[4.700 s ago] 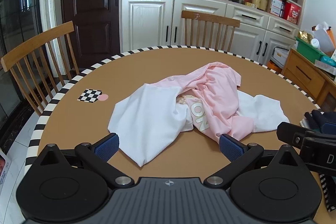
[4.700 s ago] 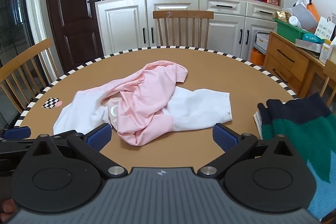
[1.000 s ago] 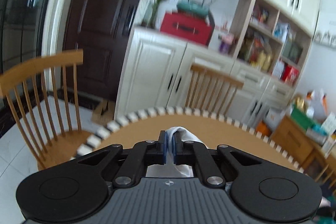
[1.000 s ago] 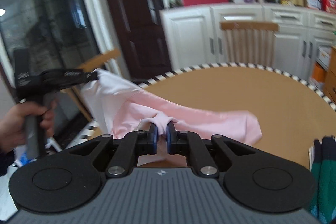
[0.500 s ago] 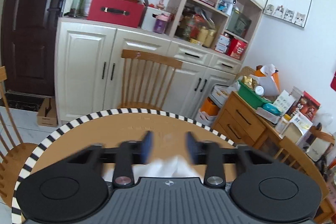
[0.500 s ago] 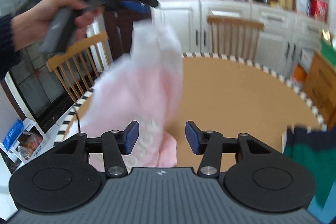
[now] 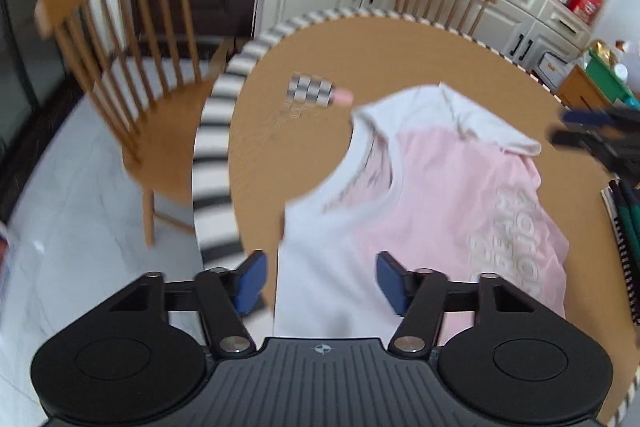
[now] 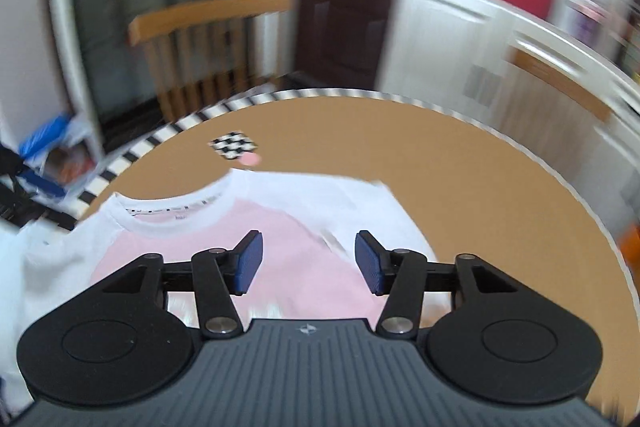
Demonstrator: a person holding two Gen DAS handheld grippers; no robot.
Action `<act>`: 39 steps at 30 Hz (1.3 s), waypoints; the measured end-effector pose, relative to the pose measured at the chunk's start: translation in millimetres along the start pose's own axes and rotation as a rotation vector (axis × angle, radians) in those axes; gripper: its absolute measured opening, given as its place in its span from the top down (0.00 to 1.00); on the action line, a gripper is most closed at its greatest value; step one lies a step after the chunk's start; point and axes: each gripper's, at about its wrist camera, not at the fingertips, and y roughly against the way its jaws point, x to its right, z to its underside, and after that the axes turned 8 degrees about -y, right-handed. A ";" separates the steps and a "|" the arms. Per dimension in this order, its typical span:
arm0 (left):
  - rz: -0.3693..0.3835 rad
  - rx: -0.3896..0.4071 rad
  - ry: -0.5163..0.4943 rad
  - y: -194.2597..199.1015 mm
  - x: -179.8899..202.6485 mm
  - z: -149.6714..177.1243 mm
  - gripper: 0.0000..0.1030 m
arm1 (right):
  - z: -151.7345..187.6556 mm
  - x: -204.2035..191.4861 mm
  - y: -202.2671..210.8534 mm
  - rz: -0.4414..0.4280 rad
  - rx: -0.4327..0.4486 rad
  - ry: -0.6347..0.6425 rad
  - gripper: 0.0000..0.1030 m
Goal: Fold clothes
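To the left of the left gripper (image 7: 318, 277) stands a wooden chair (image 7: 132, 75), and beyond its left finger the striped rim of the round table (image 7: 212, 163) curves away. The fingers of this gripper are spread apart and hold nothing; between and beyond them lies the pink and white shirt (image 7: 432, 195), spread on the table with its front upward, the white collar pointing away from the fingers, and the near white part hanging over the table edge. The right gripper (image 8: 308, 261) is also released, its fingers apart above the pink chest of the shirt (image 8: 280, 227); a checkered marker (image 8: 234, 145) lies just beyond the collar. I judge the shirt is laid out for folding. Next, each gripper should close on a side edge or sleeve and bring it inward.
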 end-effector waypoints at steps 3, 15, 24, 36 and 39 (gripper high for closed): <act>0.021 -0.043 0.007 -8.9 -10.2 20.3 0.64 | -34.1 -4.6 -60.0 -0.040 -0.101 0.134 0.41; 0.077 -0.050 -0.017 -47.1 -2.8 -0.2 0.99 | -56.1 -9.6 -143.9 -0.166 -0.282 0.066 0.81; 0.007 -0.014 -0.067 -78.7 6.9 -43.6 0.99 | -24.6 27.0 -59.9 -0.017 -0.072 -0.246 0.98; 0.544 -0.086 -0.106 -119.4 66.1 -94.6 0.63 | 52.8 85.1 83.2 0.229 -0.010 -0.424 0.98; 0.554 -0.119 -0.201 -125.2 80.9 -88.3 0.59 | 89.2 93.5 78.6 0.220 -0.125 -0.486 0.96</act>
